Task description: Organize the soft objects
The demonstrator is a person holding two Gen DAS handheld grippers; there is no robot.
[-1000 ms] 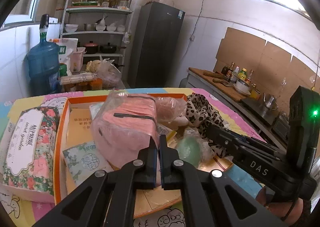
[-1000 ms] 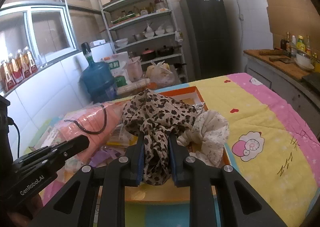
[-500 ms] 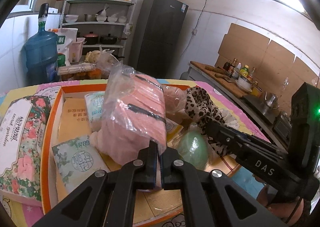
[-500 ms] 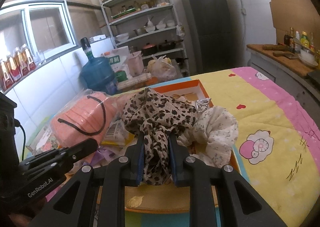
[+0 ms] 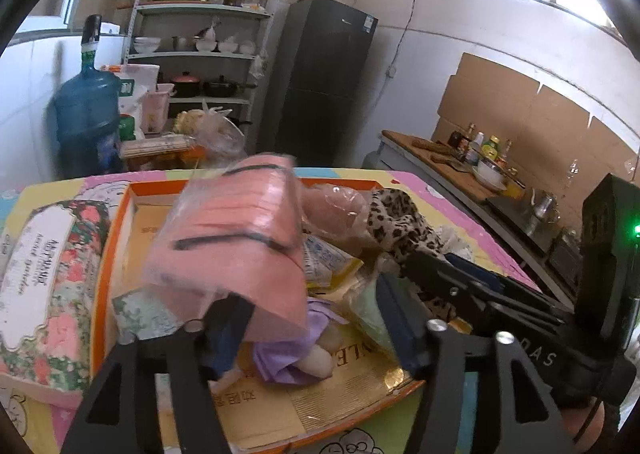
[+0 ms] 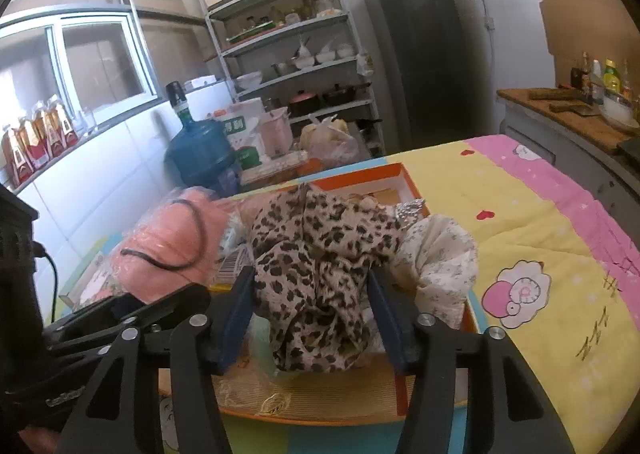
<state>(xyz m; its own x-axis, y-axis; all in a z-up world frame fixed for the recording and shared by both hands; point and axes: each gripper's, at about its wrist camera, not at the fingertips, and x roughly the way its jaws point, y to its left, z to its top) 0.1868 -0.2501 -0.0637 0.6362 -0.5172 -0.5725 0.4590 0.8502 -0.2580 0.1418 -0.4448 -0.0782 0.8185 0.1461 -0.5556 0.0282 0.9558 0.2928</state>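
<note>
Lying tilted in the orange-rimmed box, toward its left-middle: a clear bag of pink masks with black ear loops, its near lower corner sitting by the left finger of the left gripper. Standing wide open, that gripper's fingers, gripping nothing, with the bag resting against the inner side of the left one and a lilac cloth lying low between them. Lying right of the pink bag: a leopard-print cloth, bunched in a heap at the box's right-middle, hanging between the spread fingers of the right gripper. Also standing open, those fingers, with the cloth just inside them and slack, neither pad visibly pressing it. Touching the leopard heap on its right: a white flowered cloth, piled against the box's right wall. Showing beneath, in the left wrist view: a pale green pouch and a yellow-edged packet. Resting outside the box on its left: a floral tissue pack, lying on the cartoon-print cover of the desk. Standing far beyond: a blue water jug, a shelf rack of cookware and a dark fridge.
</note>
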